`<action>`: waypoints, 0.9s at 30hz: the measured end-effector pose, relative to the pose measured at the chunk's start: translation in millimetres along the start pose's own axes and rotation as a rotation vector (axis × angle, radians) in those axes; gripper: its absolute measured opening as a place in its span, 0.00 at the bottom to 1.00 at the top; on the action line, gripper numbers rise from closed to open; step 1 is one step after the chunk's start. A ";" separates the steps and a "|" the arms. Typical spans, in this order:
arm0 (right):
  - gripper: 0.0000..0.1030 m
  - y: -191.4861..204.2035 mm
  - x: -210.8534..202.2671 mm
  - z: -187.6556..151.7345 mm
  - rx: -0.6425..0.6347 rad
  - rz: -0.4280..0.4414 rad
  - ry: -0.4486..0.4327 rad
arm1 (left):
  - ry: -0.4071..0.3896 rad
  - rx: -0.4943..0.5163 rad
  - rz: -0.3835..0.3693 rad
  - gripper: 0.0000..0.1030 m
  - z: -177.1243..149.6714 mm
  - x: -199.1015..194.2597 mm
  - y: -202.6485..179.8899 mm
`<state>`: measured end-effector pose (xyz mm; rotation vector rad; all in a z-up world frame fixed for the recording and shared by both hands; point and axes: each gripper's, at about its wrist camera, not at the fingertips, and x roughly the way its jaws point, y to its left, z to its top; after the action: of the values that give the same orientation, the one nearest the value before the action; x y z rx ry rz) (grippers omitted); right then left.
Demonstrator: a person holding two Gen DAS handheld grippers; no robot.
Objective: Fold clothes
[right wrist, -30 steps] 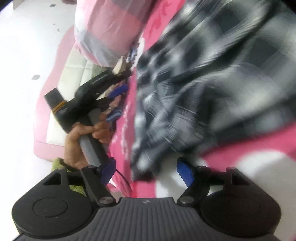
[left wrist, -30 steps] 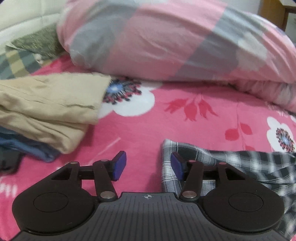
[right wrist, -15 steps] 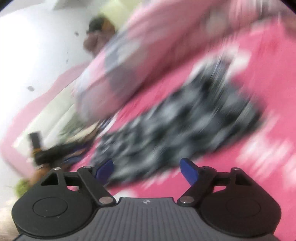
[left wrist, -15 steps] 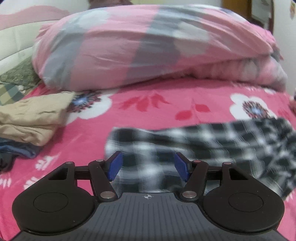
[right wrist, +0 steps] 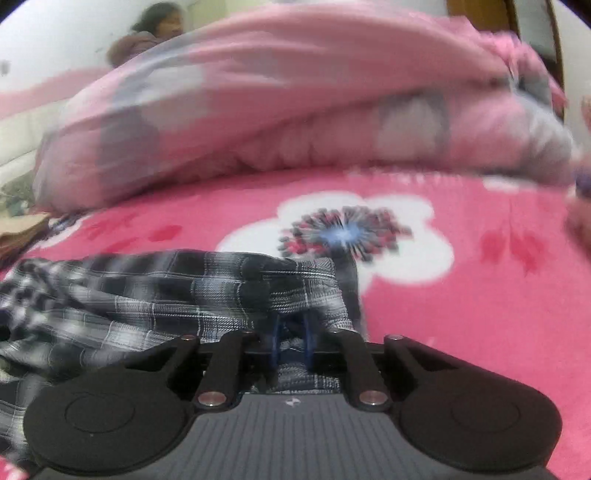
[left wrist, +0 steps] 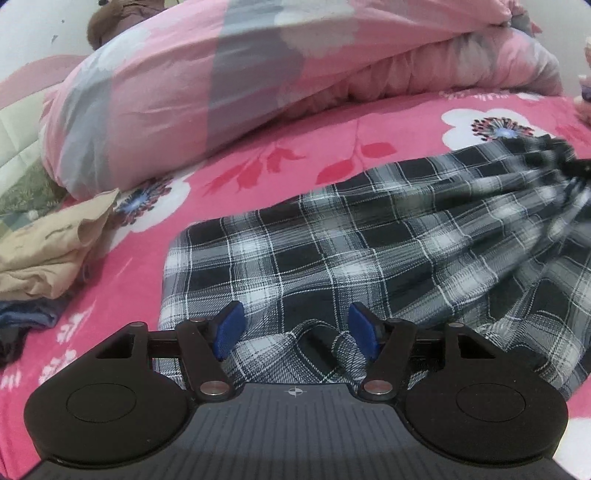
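Note:
A black-and-white plaid garment (left wrist: 369, 243) lies spread on the pink flowered bedsheet (left wrist: 332, 147). My left gripper (left wrist: 295, 328) is open, its blue pads either side of a raised fold at the garment's near edge. In the right wrist view my right gripper (right wrist: 293, 343) is shut on the plaid garment (right wrist: 184, 288), pinching its bunched right end low over the sheet (right wrist: 461, 314). The far right part of the garment is blurred in the left wrist view.
A big pink and grey duvet (left wrist: 258, 74) is heaped along the back of the bed. A stack of folded clothes, beige (left wrist: 48, 251) on top of blue, sits at the left. A person (right wrist: 155, 29) is behind the duvet.
My right gripper has swung round from open above the garment and shut on its right end. My left gripper has moved over the garment's near edge and stays open. The garment is now spread wider.

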<state>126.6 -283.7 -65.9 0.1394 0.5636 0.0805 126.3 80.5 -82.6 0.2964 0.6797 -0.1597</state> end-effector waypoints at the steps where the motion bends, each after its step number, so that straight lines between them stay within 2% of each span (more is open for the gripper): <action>1: 0.12 0.7 1.7 3.0 -0.007 -0.005 0.006 | -0.003 -0.005 -0.002 0.63 -0.4 -0.3 0.5; 3: 0.12 3.9 -5.3 10.7 -0.006 -0.001 0.017 | -0.008 -0.016 -0.005 0.63 -1.6 -0.9 1.8; 6: 0.13 5.5 -18.0 26.9 0.038 0.084 -0.010 | -0.022 -0.024 -0.006 0.64 -4.9 -2.1 2.3; 8: 0.13 12.8 -14.1 38.5 0.006 0.112 -0.026 | -0.026 -0.037 -0.003 0.67 -7.0 -2.7 3.7; 10: 0.13 13.3 4.4 43.7 -0.014 0.094 -0.003 | -0.025 -0.057 -0.004 0.68 -7.6 -2.5 6.0; 12: 0.11 -0.9 38.7 33.8 0.010 0.057 0.084 | -0.025 -0.082 -0.006 0.71 -9.3 -3.2 8.7; 13: 0.09 -11.5 48.1 25.5 0.043 0.082 0.079 | -0.022 -0.095 -0.007 0.72 -10.0 -3.5 10.4; 15: 0.09 -20.3 42.2 25.2 0.095 0.113 0.057 | -0.020 -0.114 -0.008 0.74 -11.1 -4.8 14.2; 18: 0.10 -16.9 21.0 25.5 0.085 0.098 0.000 | -0.018 -0.154 -0.002 0.74 -12.5 -7.3 19.4; 21: 0.12 -15.0 -11.7 25.1 0.135 0.163 -0.048 | -0.016 -0.193 0.004 0.74 -14.1 -11.5 24.5; 23: 0.12 -5.3 -30.9 26.7 0.107 0.199 -0.074 | -0.017 -0.207 0.008 0.74 -16.1 -16.2 26.7; 26: 0.17 8.1 -27.0 19.2 0.031 0.149 -0.022 | -0.022 -0.240 0.009 0.74 -20.7 -27.1 32.5; 27: 0.18 9.1 -15.1 12.2 0.014 0.111 0.030 | -0.025 -0.253 0.008 0.74 -22.3 -31.8 34.9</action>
<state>120.1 -277.9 -46.4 0.1836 0.5862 0.1873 97.1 122.2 -71.2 0.0541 0.6656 -0.0687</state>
